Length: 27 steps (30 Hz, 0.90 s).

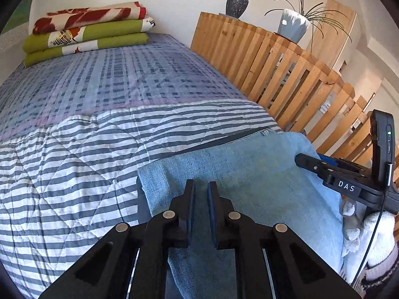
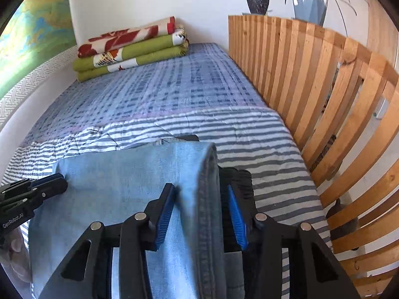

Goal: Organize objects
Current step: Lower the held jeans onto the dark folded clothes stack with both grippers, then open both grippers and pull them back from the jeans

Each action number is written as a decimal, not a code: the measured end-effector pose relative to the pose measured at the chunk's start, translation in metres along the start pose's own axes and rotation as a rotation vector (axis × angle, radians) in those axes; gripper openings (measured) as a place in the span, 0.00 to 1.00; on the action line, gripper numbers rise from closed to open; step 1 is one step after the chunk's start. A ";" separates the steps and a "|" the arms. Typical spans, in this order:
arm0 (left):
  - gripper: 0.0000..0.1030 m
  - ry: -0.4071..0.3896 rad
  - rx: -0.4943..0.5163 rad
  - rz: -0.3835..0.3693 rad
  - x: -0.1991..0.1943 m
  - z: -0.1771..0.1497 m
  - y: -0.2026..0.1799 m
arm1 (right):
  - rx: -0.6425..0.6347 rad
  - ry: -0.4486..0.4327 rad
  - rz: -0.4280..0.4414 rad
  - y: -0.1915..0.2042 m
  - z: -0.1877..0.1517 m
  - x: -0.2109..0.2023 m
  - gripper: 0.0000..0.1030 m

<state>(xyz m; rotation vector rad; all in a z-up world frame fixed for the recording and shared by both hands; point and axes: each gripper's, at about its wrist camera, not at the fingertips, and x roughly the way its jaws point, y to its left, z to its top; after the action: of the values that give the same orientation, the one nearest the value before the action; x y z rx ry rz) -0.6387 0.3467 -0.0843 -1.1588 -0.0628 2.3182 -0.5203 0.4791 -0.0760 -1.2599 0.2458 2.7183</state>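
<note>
Left wrist view: your left gripper (image 1: 201, 186) sits over the folded light-blue jeans (image 1: 249, 179), fingers drawn nearly together with only a slim gap. No cloth shows between the pads; whether the tips pinch the denim, you cannot tell. The jeans lie on the striped quilt (image 1: 74, 164) at the near end of the bed, toward its right edge beside the wooden slat railing (image 1: 286, 74). Your right gripper (image 1: 303, 160) enters from the right, tip at the jeans' right edge, held by a white-gloved hand (image 1: 369, 244). Folded blankets (image 1: 87, 32) are stacked at the bed's far left corner. A dark vase (image 1: 237, 3) and a potted plant (image 1: 294, 25) stand on the railing top.

Right wrist view: your right gripper (image 2: 200, 194) is partly open, straddling the thick folded seam edge of the jeans (image 2: 119, 174). The left blue pad (image 2: 164, 216) touches denim; the right pad stands clear of it. The left gripper (image 2: 57, 180) reaches the jeans' left edge. The blankets (image 2: 129, 47) sit at the far end.
</note>
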 end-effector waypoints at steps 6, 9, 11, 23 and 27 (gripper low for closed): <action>0.12 0.031 0.059 0.074 0.023 0.008 -0.015 | -0.043 0.018 -0.109 0.006 -0.006 0.039 0.40; 0.12 0.056 0.028 0.063 0.006 0.009 -0.014 | -0.045 0.022 -0.129 0.006 -0.005 0.031 0.40; 0.12 0.057 0.016 0.057 -0.017 0.005 -0.013 | -0.060 0.007 -0.136 0.012 -0.007 0.015 0.40; 0.29 0.155 0.114 0.048 -0.099 -0.117 -0.053 | -0.017 0.076 0.025 0.038 -0.109 -0.086 0.43; 0.38 0.232 0.059 0.048 -0.101 -0.156 -0.052 | -0.009 0.121 -0.017 0.046 -0.148 -0.086 0.44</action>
<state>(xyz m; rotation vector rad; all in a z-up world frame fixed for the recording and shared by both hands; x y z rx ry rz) -0.4491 0.3112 -0.0946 -1.4031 0.1186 2.1943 -0.3637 0.3994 -0.1006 -1.4244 0.2354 2.6352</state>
